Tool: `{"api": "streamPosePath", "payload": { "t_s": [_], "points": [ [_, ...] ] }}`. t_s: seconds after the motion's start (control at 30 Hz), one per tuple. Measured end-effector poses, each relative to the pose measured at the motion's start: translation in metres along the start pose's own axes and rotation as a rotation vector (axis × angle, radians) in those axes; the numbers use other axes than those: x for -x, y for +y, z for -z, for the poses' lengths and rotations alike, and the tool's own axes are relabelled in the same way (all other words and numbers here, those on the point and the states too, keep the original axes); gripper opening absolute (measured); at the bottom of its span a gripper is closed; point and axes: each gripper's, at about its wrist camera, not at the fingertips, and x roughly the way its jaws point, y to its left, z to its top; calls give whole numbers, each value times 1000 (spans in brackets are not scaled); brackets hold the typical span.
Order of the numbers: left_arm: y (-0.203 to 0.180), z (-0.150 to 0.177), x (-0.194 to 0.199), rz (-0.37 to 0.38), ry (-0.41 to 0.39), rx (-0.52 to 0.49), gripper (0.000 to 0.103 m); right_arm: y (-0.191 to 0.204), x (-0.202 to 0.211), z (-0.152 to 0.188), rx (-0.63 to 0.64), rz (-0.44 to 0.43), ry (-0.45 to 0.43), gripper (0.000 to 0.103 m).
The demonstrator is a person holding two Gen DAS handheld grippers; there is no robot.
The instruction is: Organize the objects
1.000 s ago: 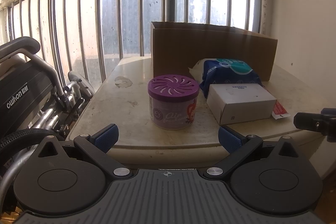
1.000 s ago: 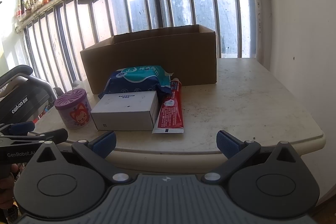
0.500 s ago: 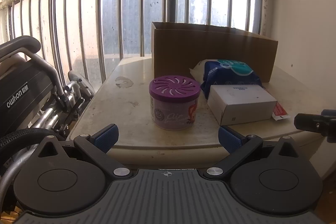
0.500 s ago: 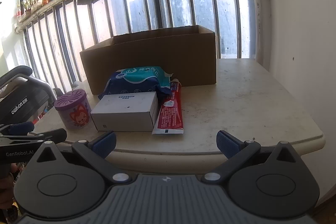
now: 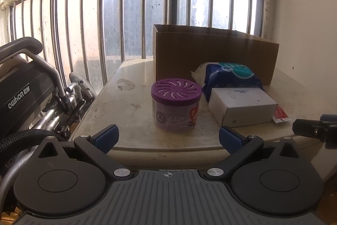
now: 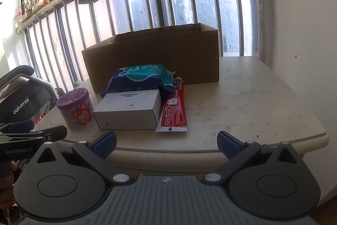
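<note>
So we've got both hand-held grippers parked just off the front edge of the bench (image 6: 242, 102), fingers spread wide, nothing in either one. Landmark is the cardboard box (image 6: 151, 60) at the back of the bench, open top up.

Everything to sort sits in front of that box: the wipes pack (image 6: 141, 79) right against its front wall, the white carton (image 6: 128, 109) in front of the wipes, the toothpaste tube (image 6: 174, 109) just beside the carton on the wall side, and the air freshener tub (image 5: 175, 107) off the box's window-side corner.

The left hand-held gripper (image 5: 168, 136) points straight at the tub, which stands upright, lid up, so that's probably its pick. The right hand-held gripper (image 6: 166, 142) lines up with the tube, which lies flat with its long axis running toward the box, cap end nearest it and crimped end toward us. Nothing looks boxed yet, though we can't see inside.
</note>
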Motion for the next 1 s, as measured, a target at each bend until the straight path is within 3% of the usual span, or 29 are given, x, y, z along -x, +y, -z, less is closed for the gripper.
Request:
{"api": "streamPosePath", "payload": {
  "t_s": [0.73,1.0],
  "points": [
    [4,3,-5,-2,13,9,102,-3,-2,1,-13,-2,8,103],
    [9,1,2,54,-63,46,102,-1,-5,-6,-11,-14,-12,103]
  ]
}}
